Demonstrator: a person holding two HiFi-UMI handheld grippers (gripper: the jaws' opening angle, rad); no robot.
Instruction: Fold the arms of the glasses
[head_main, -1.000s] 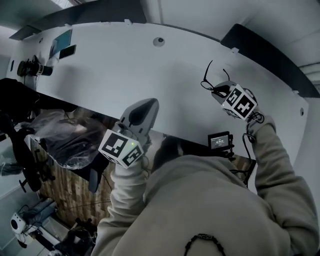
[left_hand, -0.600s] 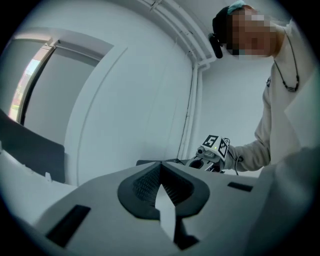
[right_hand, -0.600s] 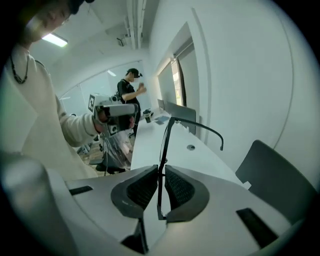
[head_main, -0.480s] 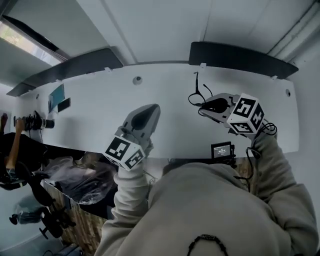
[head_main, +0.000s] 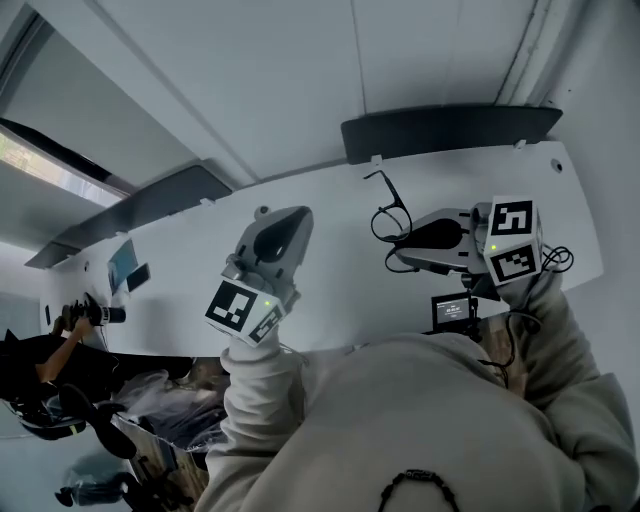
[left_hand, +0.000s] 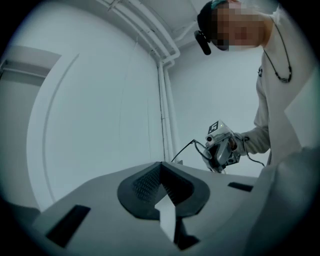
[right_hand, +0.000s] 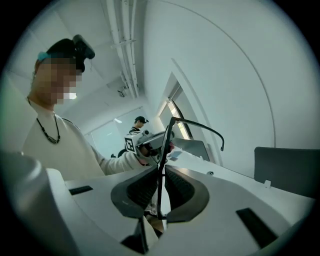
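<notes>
White table (head_main: 330, 235), dark rear panel (head_main: 450, 128), glasses (right_hand: 161, 170) gripped

Blk glasses (right_hand: 162, 167), plain wht table (head_main: 340, 300).

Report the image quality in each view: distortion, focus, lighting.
Head view: wide-angle distortion curves the white table; light is even, the glasses a crisp dark outline. Left gripper view: dark round vignette, the left gripper close and soft. Right gripper view: same vignette, a bright strip behind, glasses thin and dark in the right gripper.
</notes>
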